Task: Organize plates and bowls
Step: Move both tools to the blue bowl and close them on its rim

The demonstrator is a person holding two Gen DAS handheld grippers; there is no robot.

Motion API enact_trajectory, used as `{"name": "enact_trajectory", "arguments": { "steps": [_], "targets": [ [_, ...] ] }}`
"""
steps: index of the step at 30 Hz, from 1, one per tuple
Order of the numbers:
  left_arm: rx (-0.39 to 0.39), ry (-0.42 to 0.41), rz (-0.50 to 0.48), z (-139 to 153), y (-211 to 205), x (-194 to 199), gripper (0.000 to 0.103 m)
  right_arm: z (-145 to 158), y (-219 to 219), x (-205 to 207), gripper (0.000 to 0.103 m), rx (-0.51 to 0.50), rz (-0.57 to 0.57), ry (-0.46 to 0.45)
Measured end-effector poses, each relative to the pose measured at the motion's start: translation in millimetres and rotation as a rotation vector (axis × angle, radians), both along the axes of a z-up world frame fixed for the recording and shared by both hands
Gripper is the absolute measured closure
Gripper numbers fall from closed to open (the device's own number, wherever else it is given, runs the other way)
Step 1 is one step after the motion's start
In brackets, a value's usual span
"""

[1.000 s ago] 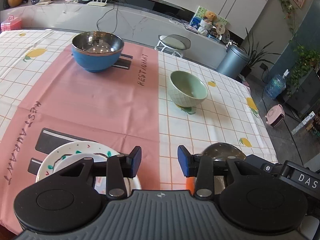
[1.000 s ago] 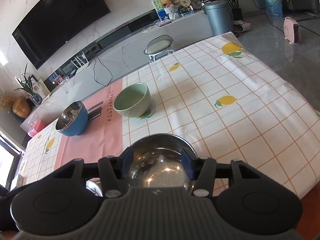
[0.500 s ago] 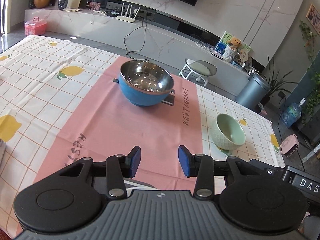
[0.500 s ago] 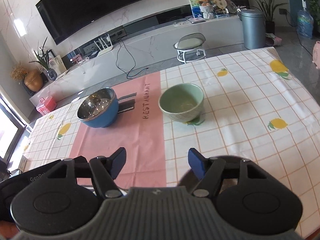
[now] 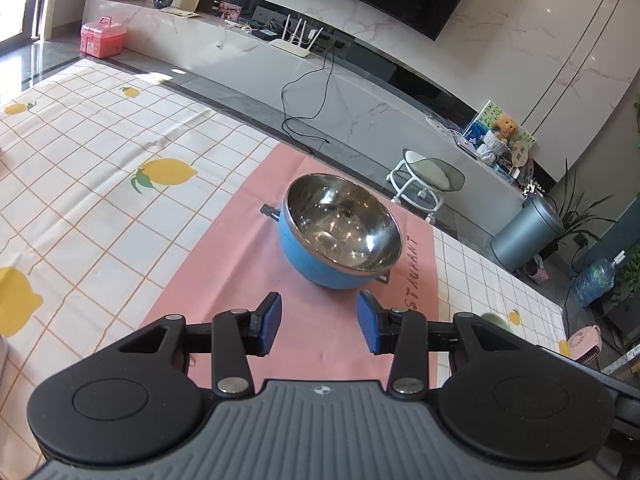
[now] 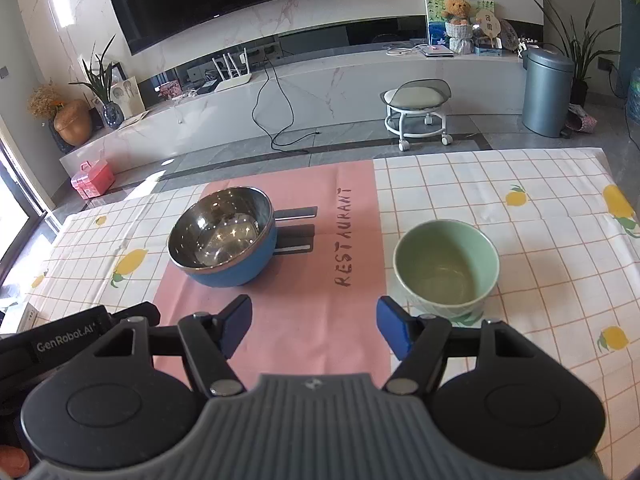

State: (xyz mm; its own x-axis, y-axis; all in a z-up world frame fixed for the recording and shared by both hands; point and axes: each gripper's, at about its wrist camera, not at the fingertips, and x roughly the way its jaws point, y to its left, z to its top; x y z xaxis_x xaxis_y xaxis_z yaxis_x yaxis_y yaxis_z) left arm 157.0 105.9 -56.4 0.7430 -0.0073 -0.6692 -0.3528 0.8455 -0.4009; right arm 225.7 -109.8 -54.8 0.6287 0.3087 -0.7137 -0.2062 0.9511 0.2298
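A blue bowl with a steel inside (image 5: 340, 236) stands on the pink placemat (image 5: 224, 276), just beyond my left gripper (image 5: 318, 322), which is open and holds nothing. The right wrist view shows the same blue bowl (image 6: 224, 236) at the left and a pale green bowl (image 6: 446, 266) on the checked cloth at the right. My right gripper (image 6: 314, 326) hovers open over the placemat (image 6: 316, 320) between the two bowls, its right fingertip close to the green bowl. Only a sliver of the green bowl (image 5: 494, 320) shows past the left gripper's finger.
The table carries a white checked cloth with lemons (image 6: 560, 240); its far edge drops to a grey floor. Beyond stand a wheeled stool (image 6: 416, 108), a grey bin (image 6: 546, 92) and a TV bench. The other gripper's body (image 6: 72, 340) sits close at the right gripper's left.
My right gripper let go of the steel bowl, opened and swung left; that bowl is out of view. My left gripper left the patterned plate and moved up to the blue bowl.
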Motion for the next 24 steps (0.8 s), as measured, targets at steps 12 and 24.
{"name": "enact_trajectory", "arguments": {
  "steps": [12, 24],
  "targets": [
    [-0.098, 0.029, 0.107, -17, 44, 60, 0.054, -12, 38, 72, 0.034, 0.02, -0.007, 0.059],
    [-0.066, 0.103, 0.115, -44, 56, 96, 0.065, -48, 75, 117, 0.044, 0.04, 0.032, 0.147]
  ]
}}
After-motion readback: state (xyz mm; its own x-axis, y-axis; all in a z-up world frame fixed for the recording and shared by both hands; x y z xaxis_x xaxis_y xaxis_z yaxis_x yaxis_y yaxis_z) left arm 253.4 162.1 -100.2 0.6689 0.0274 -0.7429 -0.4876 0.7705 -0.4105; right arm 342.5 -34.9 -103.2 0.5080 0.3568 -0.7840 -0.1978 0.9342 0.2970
